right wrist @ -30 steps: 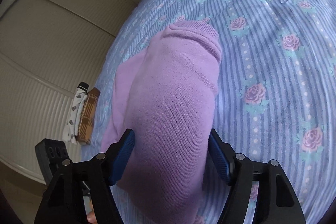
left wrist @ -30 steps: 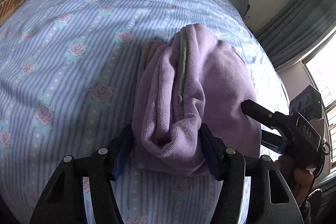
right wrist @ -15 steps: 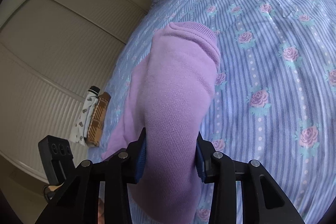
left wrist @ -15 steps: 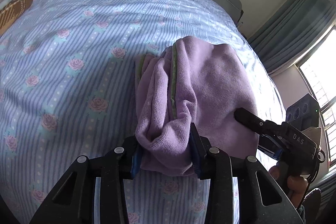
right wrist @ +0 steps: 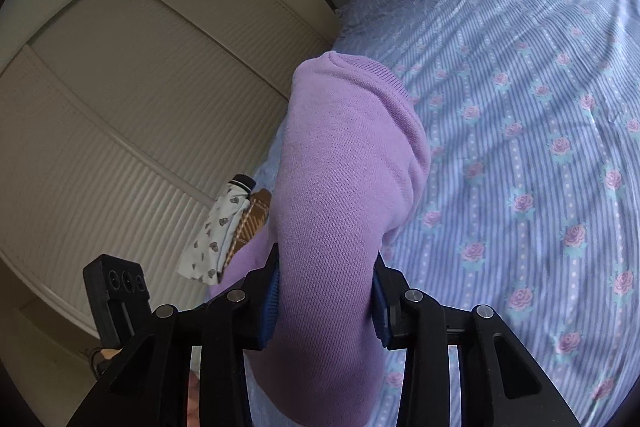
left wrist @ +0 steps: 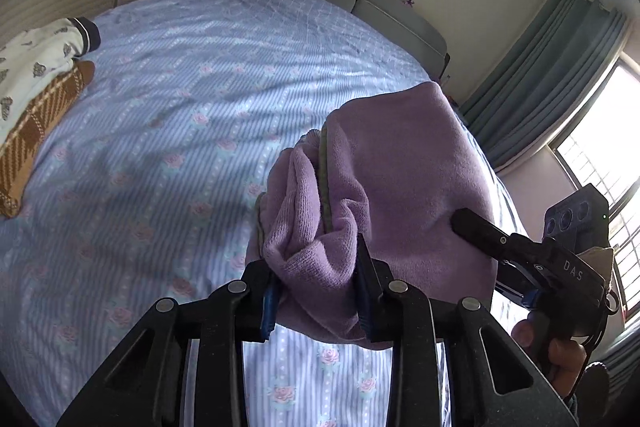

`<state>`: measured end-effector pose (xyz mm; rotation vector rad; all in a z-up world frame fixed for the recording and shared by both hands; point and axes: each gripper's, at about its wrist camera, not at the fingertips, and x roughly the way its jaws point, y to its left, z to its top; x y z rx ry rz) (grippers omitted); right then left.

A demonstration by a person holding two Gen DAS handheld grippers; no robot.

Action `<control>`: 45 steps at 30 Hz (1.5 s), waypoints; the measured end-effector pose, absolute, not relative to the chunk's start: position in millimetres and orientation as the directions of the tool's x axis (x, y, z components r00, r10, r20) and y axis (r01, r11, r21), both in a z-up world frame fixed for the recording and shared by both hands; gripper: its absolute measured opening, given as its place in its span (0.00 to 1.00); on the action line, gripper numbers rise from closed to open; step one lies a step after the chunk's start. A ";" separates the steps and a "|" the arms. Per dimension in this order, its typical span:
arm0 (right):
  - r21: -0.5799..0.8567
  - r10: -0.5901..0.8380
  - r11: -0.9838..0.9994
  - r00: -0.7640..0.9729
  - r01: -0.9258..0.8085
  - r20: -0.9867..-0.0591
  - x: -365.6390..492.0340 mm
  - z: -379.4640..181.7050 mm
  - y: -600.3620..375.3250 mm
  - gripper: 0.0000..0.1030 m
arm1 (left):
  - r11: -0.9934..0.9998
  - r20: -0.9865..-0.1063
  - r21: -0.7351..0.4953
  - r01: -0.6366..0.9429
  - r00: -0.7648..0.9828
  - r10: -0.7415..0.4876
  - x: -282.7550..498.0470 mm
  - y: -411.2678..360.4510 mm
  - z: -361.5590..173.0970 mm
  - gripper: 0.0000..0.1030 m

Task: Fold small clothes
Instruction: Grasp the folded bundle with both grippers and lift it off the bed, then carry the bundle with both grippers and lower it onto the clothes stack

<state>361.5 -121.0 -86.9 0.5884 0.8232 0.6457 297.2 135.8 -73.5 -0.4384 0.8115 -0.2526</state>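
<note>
At far left, folded clothes (left wrist: 32, 95) lay on the striped bedsheet (left wrist: 160, 155). The left gripper (left wrist: 318, 291) pinched the bunched edge of the purple garment (left wrist: 400, 167), raised off the bed; the right gripper (right wrist: 324, 301) clamped its other end. It looked soft, light and floppy, best held at the edges. Its underside was hidden, so any contact with the sheet couldn't be judged

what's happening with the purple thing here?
A person holds the folded purple knit garment with both tongs, lifted off the blue striped floral bedsheet. Left tongs and right tongs are each shut on an end. A white patterned garment and brown plaid garment lie at the bed's edge.
</note>
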 end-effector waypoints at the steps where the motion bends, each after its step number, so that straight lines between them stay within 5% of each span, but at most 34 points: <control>1: 0.690 0.721 0.659 0.514 -0.299 -0.465 361.4 -80.7 -112.6 0.38 | 0.882 -0.636 -0.469 0.047 0.675 -0.375 294.4 144.7 -67.1 0.30; 21: 0.729 0.906 0.413 0.326 -0.545 -0.269 410.8 26.8 178.7 0.37 | 0.923 -0.545 -0.345 -0.170 0.837 -0.050 260.1 417.9 70.3 0.30; 27: 0.784 0.920 0.381 0.287 -0.490 -0.267 445.7 -12.6 259.8 0.37 | 0.918 -0.578 -0.308 -0.250 0.816 0.028 282.7 486.4 41.1 0.30; 33: 0.797 0.866 0.499 0.247 -0.342 -0.436 461.9 -104.8 296.4 0.38 | 0.895 -0.689 -0.309 -0.322 0.724 0.022 309.1 518.8 -47.4 0.30; 36: 0.778 0.848 0.528 0.259 -0.342 -0.462 460.3 -127.3 291.7 0.43 | 0.889 -0.677 -0.336 -0.311 0.736 0.002 307.2 520.7 -69.8 0.31; 40: 0.708 0.796 0.605 0.308 -0.366 -0.521 460.5 -133.4 289.4 0.74 | 0.890 -0.667 -0.331 -0.313 0.745 0.014 302.2 516.2 -83.5 0.40; 45: 0.551 0.699 0.714 0.403 -0.432 -0.590 444.7 -112.3 287.4 0.83 | 0.898 -0.657 -0.309 -0.314 0.753 0.038 299.9 508.5 -82.2 0.47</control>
